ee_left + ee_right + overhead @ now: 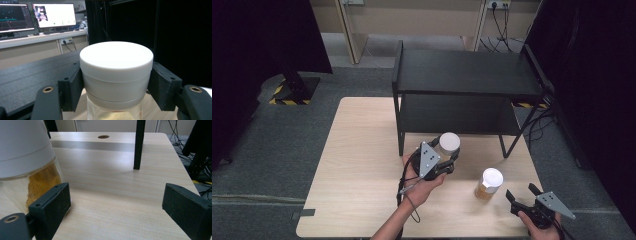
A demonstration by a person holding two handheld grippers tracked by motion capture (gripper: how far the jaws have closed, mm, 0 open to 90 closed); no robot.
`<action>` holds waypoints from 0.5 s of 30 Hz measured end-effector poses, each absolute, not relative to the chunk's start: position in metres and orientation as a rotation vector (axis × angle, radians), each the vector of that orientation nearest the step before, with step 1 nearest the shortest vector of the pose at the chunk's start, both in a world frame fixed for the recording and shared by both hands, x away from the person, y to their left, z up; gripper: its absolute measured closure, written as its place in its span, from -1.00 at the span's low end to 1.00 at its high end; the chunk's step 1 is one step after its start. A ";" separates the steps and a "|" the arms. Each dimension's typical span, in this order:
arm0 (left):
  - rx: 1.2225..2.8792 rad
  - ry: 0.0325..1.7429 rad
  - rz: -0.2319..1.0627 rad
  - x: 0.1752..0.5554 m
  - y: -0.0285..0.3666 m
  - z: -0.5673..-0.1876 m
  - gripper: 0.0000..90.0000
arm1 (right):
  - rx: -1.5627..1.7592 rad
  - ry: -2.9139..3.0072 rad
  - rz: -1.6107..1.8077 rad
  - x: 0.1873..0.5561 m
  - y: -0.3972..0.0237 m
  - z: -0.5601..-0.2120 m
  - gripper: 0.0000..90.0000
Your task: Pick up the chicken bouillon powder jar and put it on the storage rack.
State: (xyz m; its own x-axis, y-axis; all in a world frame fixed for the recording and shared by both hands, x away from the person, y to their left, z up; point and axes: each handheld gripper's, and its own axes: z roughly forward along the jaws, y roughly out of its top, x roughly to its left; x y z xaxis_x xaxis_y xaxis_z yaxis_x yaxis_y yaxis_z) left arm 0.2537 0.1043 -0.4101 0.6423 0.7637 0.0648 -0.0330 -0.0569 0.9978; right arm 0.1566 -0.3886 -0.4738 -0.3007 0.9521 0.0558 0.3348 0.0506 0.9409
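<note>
My left gripper (446,157) is shut on a clear jar with a white lid (448,144), held above the table in front of the black shelf (462,72). In the left gripper view both black jaws press the sides of the white lid (116,62). A second white-lidded jar (488,184) with yellow-brown contents stands on the wooden table (357,165) at the right. My right gripper (521,196) rests open just right of it, near the table's front edge. In the right gripper view that jar (27,162) stands beside the left jaw, outside the gap.
The black two-tier shelf stands at the table's far side; one thin leg (139,145) rises ahead of the right gripper. Cables (537,125) lie on the floor at the right. Monitors (53,15) sit on a desk beyond the shelf.
</note>
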 end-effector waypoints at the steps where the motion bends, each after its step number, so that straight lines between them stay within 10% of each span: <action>1: 1.494 0.638 0.731 0.253 0.105 -0.408 -0.25 | 1.302 1.704 1.256 0.157 -0.389 -0.474 -0.81; 15: 1.384 0.633 0.795 0.246 0.114 -0.385 -0.25 | 1.302 1.699 1.257 0.156 -0.388 -0.474 -0.81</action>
